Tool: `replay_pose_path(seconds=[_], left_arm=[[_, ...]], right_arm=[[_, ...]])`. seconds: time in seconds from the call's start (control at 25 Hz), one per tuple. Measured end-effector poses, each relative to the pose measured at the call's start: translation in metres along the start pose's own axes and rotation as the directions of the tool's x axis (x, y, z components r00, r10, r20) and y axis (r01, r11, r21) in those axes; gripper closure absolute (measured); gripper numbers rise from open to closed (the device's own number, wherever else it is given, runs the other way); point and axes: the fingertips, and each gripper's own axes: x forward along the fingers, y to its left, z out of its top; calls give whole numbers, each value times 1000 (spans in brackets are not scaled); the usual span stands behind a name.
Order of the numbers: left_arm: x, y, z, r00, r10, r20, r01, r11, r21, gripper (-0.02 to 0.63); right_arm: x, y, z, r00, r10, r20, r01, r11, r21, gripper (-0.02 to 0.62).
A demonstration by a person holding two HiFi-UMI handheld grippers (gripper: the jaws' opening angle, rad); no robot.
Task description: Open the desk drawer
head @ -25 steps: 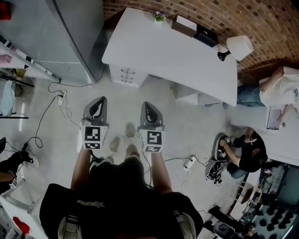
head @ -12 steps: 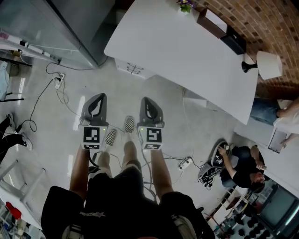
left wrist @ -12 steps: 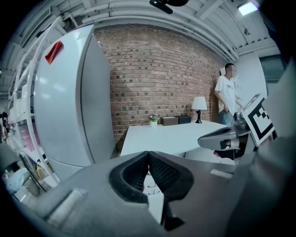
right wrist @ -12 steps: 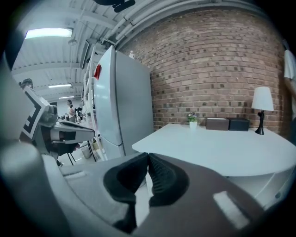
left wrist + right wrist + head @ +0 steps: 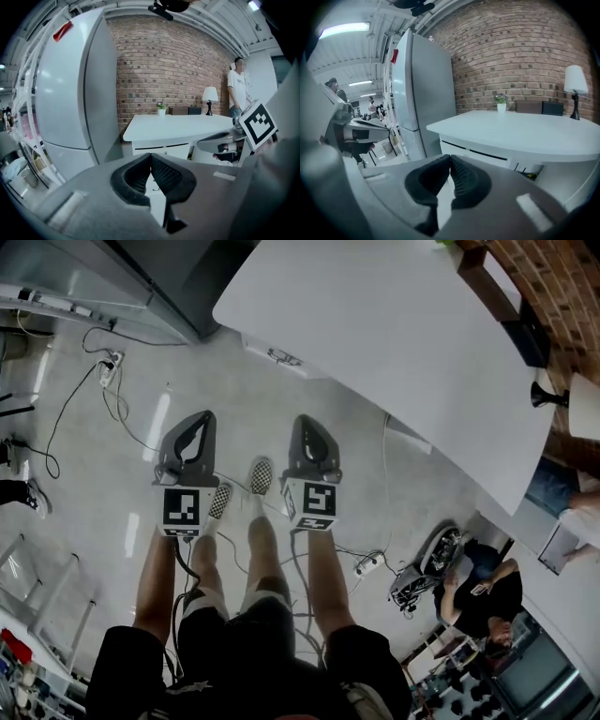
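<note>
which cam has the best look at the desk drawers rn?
Right gripper view: the drawers face the camera, near, under the desk edge. Left gripper view shows them smaller, partly behind the left gripper. Head view sees them from above, a thin strip under the desk top.

Two claws show in the head view, the left claw (image 5: 199, 418) and the right claw (image 5: 309, 421). Each bears one marker cube (image 5: 183, 509), so two cubes in all. One white worktop (image 5: 394, 343) lies at one o'clock, carrying one lamp (image 5: 575, 79), one potted plant (image 5: 500, 99) and two dark boxes (image 5: 528, 107). One grey refrigerator (image 5: 70, 93) stands at eleven o'clock. On the floor (image 5: 122, 474) there are two power strips (image 5: 110, 362) and two checkered shoes (image 5: 262, 476).
</note>
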Motion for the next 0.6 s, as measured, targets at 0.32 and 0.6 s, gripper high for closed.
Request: replay_pose_path(seconds=[0.32, 0.6], left_arm=[[46, 5, -56, 1000, 2, -9, -2, 1000, -9, 595], [74, -8, -99, 999, -25, -21, 25, 1000, -4, 595]], right_arm=[[53, -12, -50, 1000, 16, -17, -16, 1000, -8, 589], [93, -24, -89, 1000, 22, -15, -21, 1000, 18, 589]])
